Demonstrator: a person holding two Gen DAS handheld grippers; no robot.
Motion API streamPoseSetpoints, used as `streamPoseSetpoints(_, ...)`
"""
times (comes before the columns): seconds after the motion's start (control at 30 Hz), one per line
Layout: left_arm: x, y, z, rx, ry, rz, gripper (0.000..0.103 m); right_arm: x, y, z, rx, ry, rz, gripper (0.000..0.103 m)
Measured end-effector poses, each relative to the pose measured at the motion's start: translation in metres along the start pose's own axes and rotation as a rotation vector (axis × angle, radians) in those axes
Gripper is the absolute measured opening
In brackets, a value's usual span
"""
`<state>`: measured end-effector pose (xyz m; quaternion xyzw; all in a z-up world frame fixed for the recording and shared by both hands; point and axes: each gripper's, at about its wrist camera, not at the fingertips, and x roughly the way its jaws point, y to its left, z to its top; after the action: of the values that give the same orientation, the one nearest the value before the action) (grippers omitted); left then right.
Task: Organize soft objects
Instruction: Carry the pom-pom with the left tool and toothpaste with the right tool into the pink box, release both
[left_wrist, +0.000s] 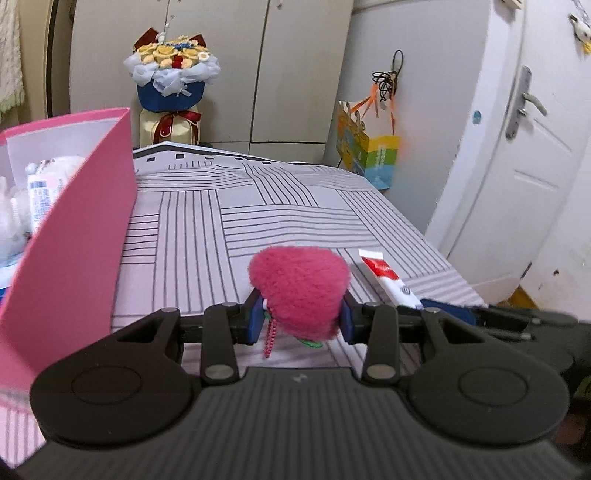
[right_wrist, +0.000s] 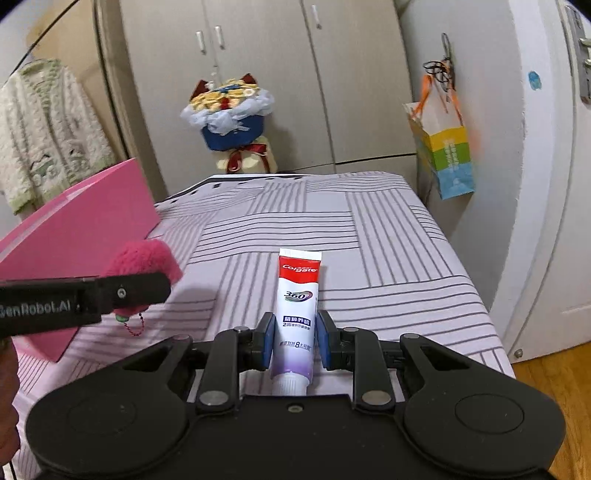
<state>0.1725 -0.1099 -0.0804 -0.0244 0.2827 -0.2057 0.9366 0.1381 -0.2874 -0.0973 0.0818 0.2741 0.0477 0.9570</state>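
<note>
The left gripper (left_wrist: 301, 314) clamps a fuzzy magenta plush heart (left_wrist: 299, 290) with a dangling bead chain; beside it, the right gripper (right_wrist: 294, 339) squeezes a white-and-red toothpaste tube (right_wrist: 297, 302).

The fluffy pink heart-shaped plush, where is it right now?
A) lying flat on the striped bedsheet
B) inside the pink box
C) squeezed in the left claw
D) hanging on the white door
C: the left wrist view shows the fluffy pink heart-shaped plush pinched between the blue pads of the left claw, held above the striped bedsheet and outside the pink box.
</note>
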Motion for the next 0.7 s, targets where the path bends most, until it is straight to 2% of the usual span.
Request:
streamPoseSetpoints(0.43,-0.071,0.025,-0.020,-0.046,0.093,-0.140,0.038,-0.060,0.044,0.004,-0.238,0.007,0.101,0.028)
streamPoseSetpoints(0.57,-0.099,0.038,-0.022,-0.052,0.078,-0.134,0.038,-0.078,0.060,0.014,-0.282,-0.018,0.145,0.028)
streamPoseSetpoints(0.7,-0.129,0.050,-0.014,-0.048,0.020,-0.131,0.038,-0.092,0.083,0.026,-0.337,-0.077,0.176,0.028)
